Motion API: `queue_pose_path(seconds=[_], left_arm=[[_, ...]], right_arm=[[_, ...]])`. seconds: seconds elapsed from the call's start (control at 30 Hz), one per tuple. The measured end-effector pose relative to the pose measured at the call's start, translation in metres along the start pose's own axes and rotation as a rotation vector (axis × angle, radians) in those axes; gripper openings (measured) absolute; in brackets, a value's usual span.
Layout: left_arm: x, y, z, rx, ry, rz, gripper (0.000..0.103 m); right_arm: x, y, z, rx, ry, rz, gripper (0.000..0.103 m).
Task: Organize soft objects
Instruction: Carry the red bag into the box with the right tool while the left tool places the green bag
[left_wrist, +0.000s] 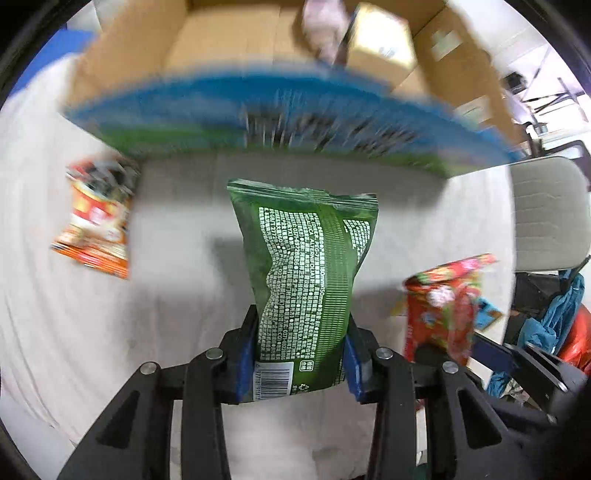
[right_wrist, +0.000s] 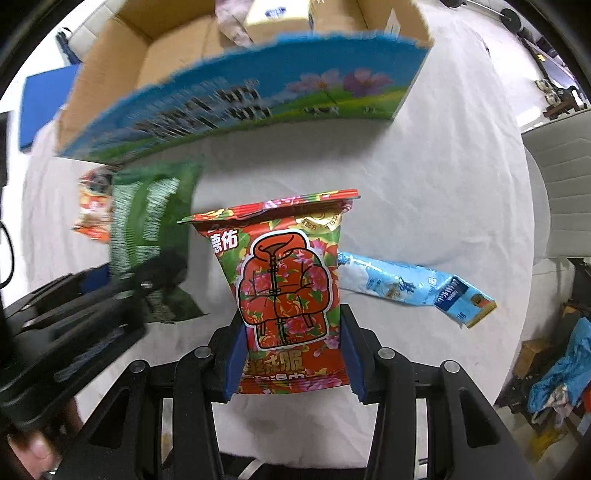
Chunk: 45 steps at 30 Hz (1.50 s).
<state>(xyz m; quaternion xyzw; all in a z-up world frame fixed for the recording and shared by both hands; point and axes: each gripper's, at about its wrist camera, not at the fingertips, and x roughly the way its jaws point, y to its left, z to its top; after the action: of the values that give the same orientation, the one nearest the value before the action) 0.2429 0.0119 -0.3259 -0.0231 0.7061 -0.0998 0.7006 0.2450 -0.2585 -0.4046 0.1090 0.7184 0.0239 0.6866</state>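
My left gripper is shut on a green pouch with white print, held above the white cloth. My right gripper is shut on a red flowered packet with a jacket drawing. Each held pack also shows in the other view: the red packet at the right of the left wrist view, the green pouch at the left of the right wrist view. An open cardboard box with a blue and green printed side stands just ahead of both grippers.
An orange packet lies on the white cloth to the left. A light blue packet lies to the right. The box holds a small carton and a pinkish soft item. A grey chair stands at the right.
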Motion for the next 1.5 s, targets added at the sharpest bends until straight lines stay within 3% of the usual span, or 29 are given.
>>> queue_pose_path(seconds=[0.07,0.23,0.4,0.6,0.77,1.07,1.27,1.3,1.37,1.4,1.5], left_arm=[[-0.039,0.0,-0.008,0.003,-0.059,-0.018,0.037],[-0.112,0.005,0.028,0.0,-0.183,-0.058,0.037],[-0.126,-0.019,0.078,0.003,-0.251,-0.025,0.037],[-0.087,0.0,0.137,-0.052,-0.155,-0.014,0.037],[-0.053,0.015,0.163,-0.111,-0.048,-0.042,0.037],[0.0,0.013,0.177,-0.107,0.104,-0.057,0.037],[0.013,0.005,0.177,-0.085,0.128,-0.025,0.039],[0.013,0.004,0.177,-0.084,0.127,-0.01,0.039],[0.008,0.003,0.177,-0.077,0.116,0.012,0.04],[0.006,0.002,0.176,-0.075,0.108,0.018,0.041],[-0.004,0.001,0.175,-0.078,0.085,0.028,0.05]], right_arm=[[-0.024,-0.002,-0.002,-0.006,-0.023,0.03,0.048],[-0.093,0.0,0.018,-0.012,-0.118,0.109,0.048],[-0.127,0.019,0.066,-0.034,-0.196,0.095,0.048],[-0.108,0.05,0.13,-0.046,-0.17,0.079,0.048],[-0.069,0.07,0.17,-0.055,-0.109,0.051,0.048],[-0.007,0.079,0.193,-0.079,-0.003,-0.018,0.048],[0.006,0.078,0.199,-0.084,0.032,-0.049,0.05],[0.008,0.077,0.199,-0.081,0.045,-0.046,0.051],[0.007,0.077,0.198,-0.082,0.051,-0.043,0.073],[0.006,0.077,0.197,-0.082,0.041,-0.039,0.078],[-0.001,0.079,0.195,-0.086,0.022,-0.036,0.08]])
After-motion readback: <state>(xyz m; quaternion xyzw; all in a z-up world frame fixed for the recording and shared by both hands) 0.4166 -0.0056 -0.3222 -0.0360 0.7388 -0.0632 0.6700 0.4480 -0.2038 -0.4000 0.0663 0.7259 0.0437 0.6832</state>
